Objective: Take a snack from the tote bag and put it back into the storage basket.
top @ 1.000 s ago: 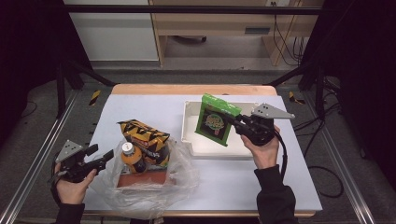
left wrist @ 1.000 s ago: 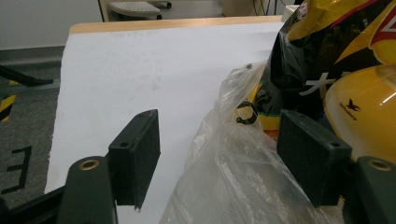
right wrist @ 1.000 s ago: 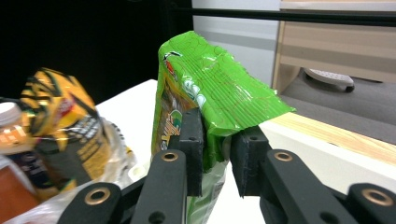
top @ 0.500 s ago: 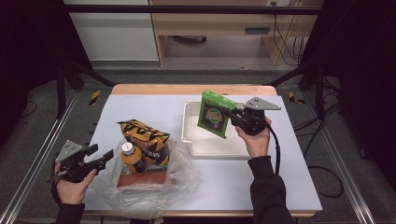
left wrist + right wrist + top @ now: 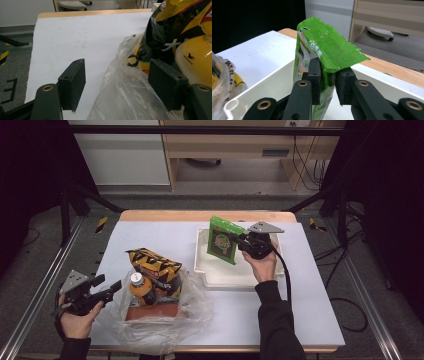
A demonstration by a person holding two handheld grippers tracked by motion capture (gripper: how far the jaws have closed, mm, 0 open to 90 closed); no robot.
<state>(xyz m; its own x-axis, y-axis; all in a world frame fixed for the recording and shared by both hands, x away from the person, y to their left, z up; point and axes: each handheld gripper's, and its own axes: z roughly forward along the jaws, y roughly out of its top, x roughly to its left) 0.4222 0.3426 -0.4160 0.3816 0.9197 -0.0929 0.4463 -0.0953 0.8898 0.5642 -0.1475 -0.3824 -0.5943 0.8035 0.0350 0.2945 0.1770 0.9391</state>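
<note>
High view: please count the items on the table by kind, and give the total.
Snack bags: 2, a green one and a yellow-black one
Orange bottle: 1
White tray: 1
Clear plastic bag: 1
Red flat pack: 1
Total: 6

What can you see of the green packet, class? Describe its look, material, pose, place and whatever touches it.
The green packet is a glossy, crinkled foil-like pouch with a printed picture on its front and a ridged, crimped seal along its top edge, which folds over. It stands roughly upright over the white tray. The right gripper pinches it just below that seal, its jaws closed on both faces. Whether its bottom rests on the tray cannot be told.
</note>
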